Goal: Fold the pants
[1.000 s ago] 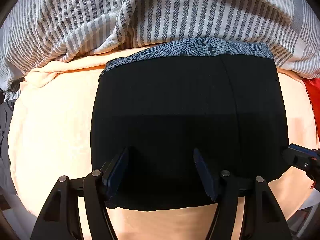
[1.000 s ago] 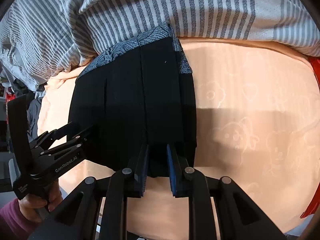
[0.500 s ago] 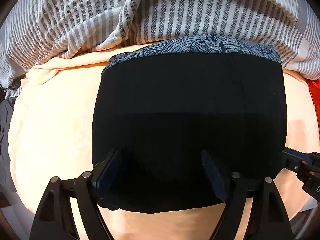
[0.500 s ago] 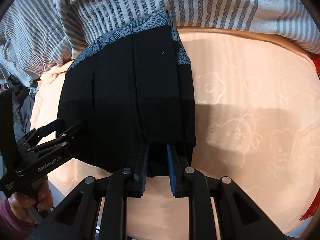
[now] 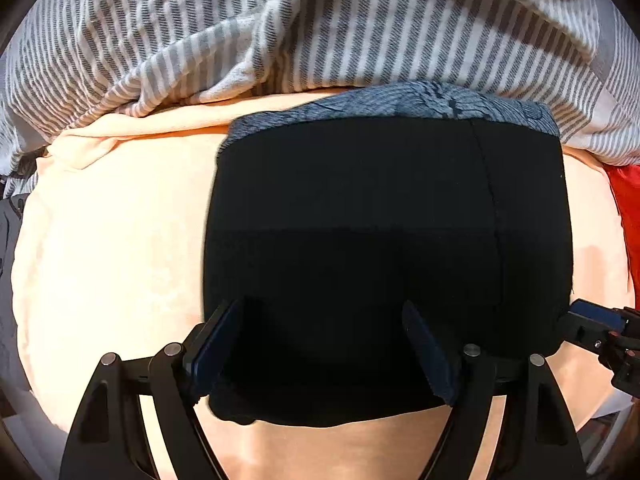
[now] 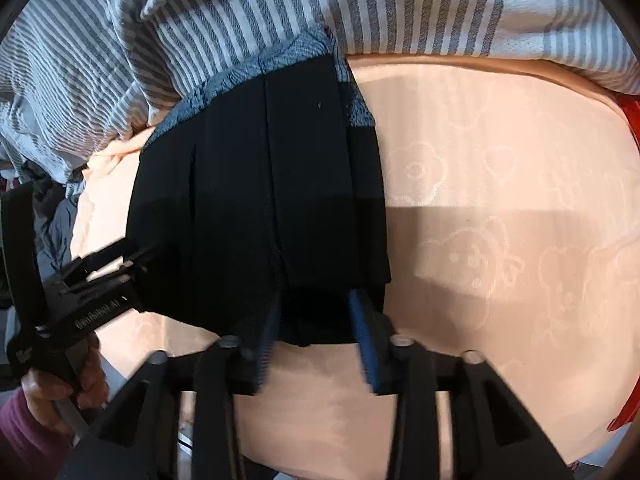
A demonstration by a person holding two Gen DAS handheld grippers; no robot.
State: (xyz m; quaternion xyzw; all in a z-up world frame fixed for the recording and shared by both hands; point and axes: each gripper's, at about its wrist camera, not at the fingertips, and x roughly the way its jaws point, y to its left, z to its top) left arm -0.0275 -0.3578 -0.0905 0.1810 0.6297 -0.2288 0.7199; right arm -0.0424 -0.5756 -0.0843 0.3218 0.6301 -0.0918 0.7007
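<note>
From the left camera the left claw point(image 5: 322, 344) stands wide open over the near edge of the folded black pants point(image 5: 384, 240) on the peach sheet point(image 5: 112, 240), and from the right camera the right claw point(image 6: 316, 320) has just been opening and letting go of that same edge, so the fold looks done and next both should lift away.

The pants point(image 5: 360, 220) are looking like matt black cloth, lying on a soft peach blanket point(image 6: 500, 208) (faintly embossed), beside striped woven bedding point(image 5: 320, 28).

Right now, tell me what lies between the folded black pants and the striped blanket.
A blue-grey patterned garment peeks out there, under the black pants and against the striped blanket; both wrist views show it.
</note>
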